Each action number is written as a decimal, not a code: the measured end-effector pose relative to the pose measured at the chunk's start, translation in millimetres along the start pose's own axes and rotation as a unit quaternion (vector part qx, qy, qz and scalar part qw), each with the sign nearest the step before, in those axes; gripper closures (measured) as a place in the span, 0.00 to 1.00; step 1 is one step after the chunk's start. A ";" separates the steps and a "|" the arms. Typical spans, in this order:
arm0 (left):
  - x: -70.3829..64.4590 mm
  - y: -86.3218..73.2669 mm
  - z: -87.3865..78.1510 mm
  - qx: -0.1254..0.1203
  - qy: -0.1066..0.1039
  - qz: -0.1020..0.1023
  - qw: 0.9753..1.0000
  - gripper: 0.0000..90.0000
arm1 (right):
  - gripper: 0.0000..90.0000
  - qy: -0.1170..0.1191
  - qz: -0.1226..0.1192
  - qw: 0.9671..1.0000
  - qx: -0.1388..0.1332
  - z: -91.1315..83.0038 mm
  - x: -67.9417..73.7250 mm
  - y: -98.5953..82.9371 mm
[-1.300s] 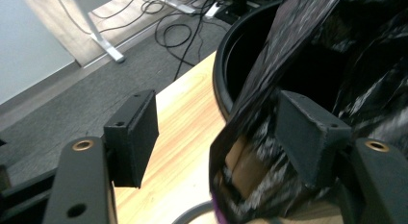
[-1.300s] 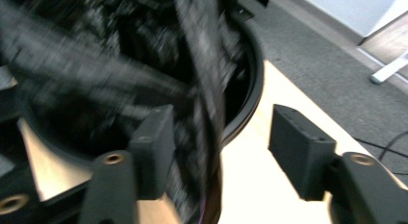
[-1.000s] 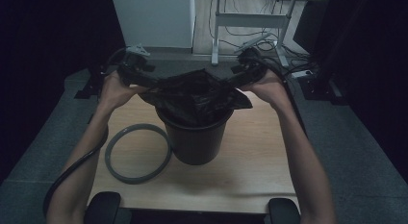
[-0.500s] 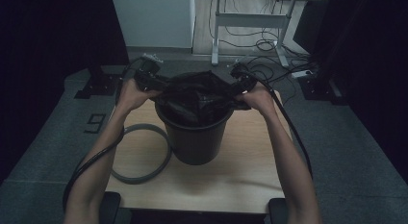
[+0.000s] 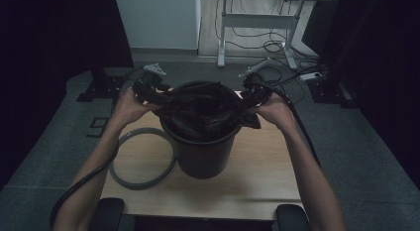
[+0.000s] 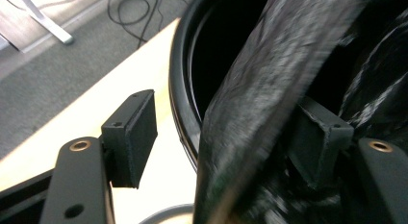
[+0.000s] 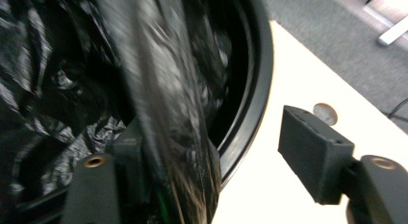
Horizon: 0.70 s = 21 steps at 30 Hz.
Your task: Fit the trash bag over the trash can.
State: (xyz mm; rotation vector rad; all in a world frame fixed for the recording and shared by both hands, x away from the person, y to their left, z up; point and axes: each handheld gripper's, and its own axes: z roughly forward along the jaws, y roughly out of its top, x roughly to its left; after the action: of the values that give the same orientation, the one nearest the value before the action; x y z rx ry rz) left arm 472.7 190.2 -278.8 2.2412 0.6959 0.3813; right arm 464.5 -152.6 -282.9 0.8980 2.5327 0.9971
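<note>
Black bag draped over the mouth of the bin on the table; thin, soft, light, slippery, best pinched at the hem. Left gripper and right gripper both with jaws spread, bag film blurred between them, probably loose rather than pinched. Grey ring just beside bin; bin rim in the way of the outer jaws.

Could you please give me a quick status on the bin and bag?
Both claws open, left, right. Bag draped between their jaws over the bin. Ring lies beside the bin.
</note>
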 end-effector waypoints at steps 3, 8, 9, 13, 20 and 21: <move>-1.3 6.9 -12.1 -0.011 -0.001 0.010 1.000 0.35 | 0.36 0.008 0.002 1.000 -0.019 -13.9 1.7 5.7; -4.6 10.6 -21.4 -0.014 0.005 0.024 1.000 0.42 | 0.56 0.008 -0.012 1.000 -0.019 -26.1 4.8 4.4; -4.9 10.7 -21.7 -0.012 0.005 0.026 1.000 0.45 | 0.62 0.006 -0.015 1.000 -0.018 -27.2 5.3 3.3; -6.4 11.9 -16.5 0.007 0.012 0.038 0.999 0.66 | 0.93 0.001 -0.024 0.999 -0.025 -29.6 5.9 1.2; 4.4 22.5 2.4 0.026 0.061 0.026 0.997 0.99 | 0.98 -0.034 -0.020 0.999 -0.026 -14.2 -6.1 11.5; 7.1 23.7 5.9 0.027 0.065 0.021 0.997 0.99 | 0.97 -0.037 -0.017 0.999 -0.027 -9.1 -9.8 13.0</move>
State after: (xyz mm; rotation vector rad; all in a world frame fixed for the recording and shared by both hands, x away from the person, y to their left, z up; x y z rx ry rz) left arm 489.7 177.4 -265.0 2.3009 0.7353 0.5378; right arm 473.7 -156.2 -267.1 0.8579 2.4391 0.9981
